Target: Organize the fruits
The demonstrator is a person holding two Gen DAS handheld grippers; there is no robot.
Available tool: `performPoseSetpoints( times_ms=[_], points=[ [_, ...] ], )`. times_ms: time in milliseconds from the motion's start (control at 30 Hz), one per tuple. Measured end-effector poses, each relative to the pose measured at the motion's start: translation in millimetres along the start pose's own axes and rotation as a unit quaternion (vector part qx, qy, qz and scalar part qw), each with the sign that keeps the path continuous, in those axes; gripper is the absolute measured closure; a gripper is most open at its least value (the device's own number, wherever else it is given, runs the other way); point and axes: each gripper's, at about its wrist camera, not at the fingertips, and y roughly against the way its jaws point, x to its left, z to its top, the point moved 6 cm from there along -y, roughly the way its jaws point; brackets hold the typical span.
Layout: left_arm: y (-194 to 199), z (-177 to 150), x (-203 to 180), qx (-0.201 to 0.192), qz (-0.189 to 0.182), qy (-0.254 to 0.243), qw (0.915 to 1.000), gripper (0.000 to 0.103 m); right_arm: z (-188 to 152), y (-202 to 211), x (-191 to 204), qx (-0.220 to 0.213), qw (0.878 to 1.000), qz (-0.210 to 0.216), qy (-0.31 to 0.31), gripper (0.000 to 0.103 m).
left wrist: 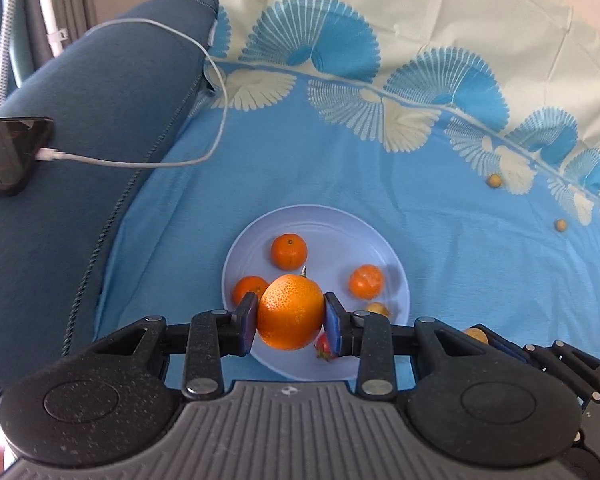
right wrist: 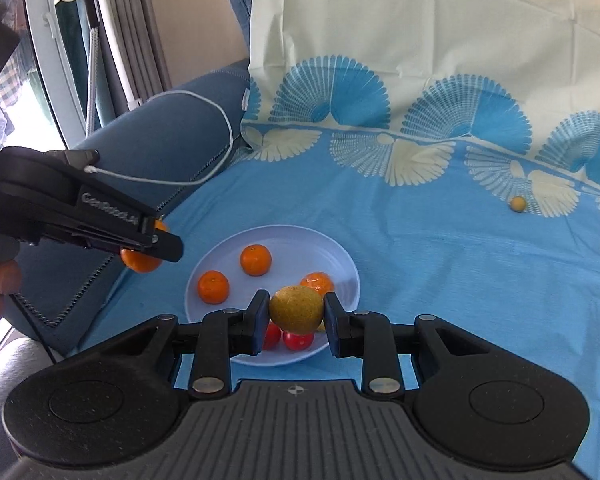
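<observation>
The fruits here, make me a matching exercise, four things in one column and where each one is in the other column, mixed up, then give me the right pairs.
Things:
1. big orange
2. yellow-green fruit
3. red tomatoes
4. small yellow fruit

Places:
A. lying on the blue cloth, far from the plate
B. held between the fingers of the left gripper
C. lying on the plate
D. held between the fingers of the right gripper

Pairs: 1-B, 2-D, 3-C, 4-A
</observation>
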Motion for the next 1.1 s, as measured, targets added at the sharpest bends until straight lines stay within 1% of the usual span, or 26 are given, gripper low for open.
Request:
performPoseSetpoints(
  times_ms=[300, 433, 600, 667, 700, 733, 767, 800, 833, 867, 967, 1100],
  points=[
    [-67, 7, -3, 0.030, 0.008, -0.023, 0.9993, 0.065, -2, -65, -1, 0.033, 0.999, 0.010, 0.016, 0.073],
    [-89, 10, -3, 0.037, 0.012, -0.030, 0.9988, 0.065, -3, -88, 2, 0.042, 0.999, 0.014, 0.031, 0.073],
    [-106, 14, -3, 0.041, 0.015, -0.040, 0.9982, 0.064, -6, -109, 7, 0.051, 0.997, 0.013, 0.052, 0.073],
    [-104, 17, -2, 0.029, 0.014, -0.048, 0.9983, 0.044, -6, -116, 8, 0.055, 0.997, 0.017, 0.059, 0.072],
    [-100, 19, -1, 0.022, 0.012, -0.050, 0.9984, 0.019, -5, -119, 9, 0.056, 0.996, 0.018, 0.064, 0.072],
    [-95, 22, 0, 0.011, 0.013, -0.049, 0.9987, 0.002, -3, -120, 9, 0.052, 0.996, 0.012, 0.066, 0.069],
    [-86, 24, 2, -0.006, 0.015, -0.044, 0.9989, 0.000, -1, -121, 9, 0.050, 0.996, 0.007, 0.068, 0.055],
    [-77, 26, 4, -0.020, 0.016, -0.041, 0.9988, 0.000, 1, -120, 8, 0.050, 0.996, 0.006, 0.067, 0.047],
    [-68, 26, 6, -0.023, 0.016, -0.042, 0.9987, 0.000, 4, -116, 8, 0.049, 0.997, 0.005, 0.061, 0.034],
    [-59, 25, 7, -0.022, 0.020, -0.044, 0.9986, 0.000, 6, -110, 6, 0.045, 0.998, 0.003, 0.053, 0.026],
    [-28, 13, 18, -0.024, 0.042, -0.032, 0.9983, 0.000, 5, -83, 4, 0.049, 0.998, -0.004, 0.033, 0.017],
    [18, -14, 32, -0.025, 0.072, -0.015, 0.9970, 0.000, -4, -38, 8, 0.061, 0.998, -0.010, 0.005, 0.013]
  ],
)
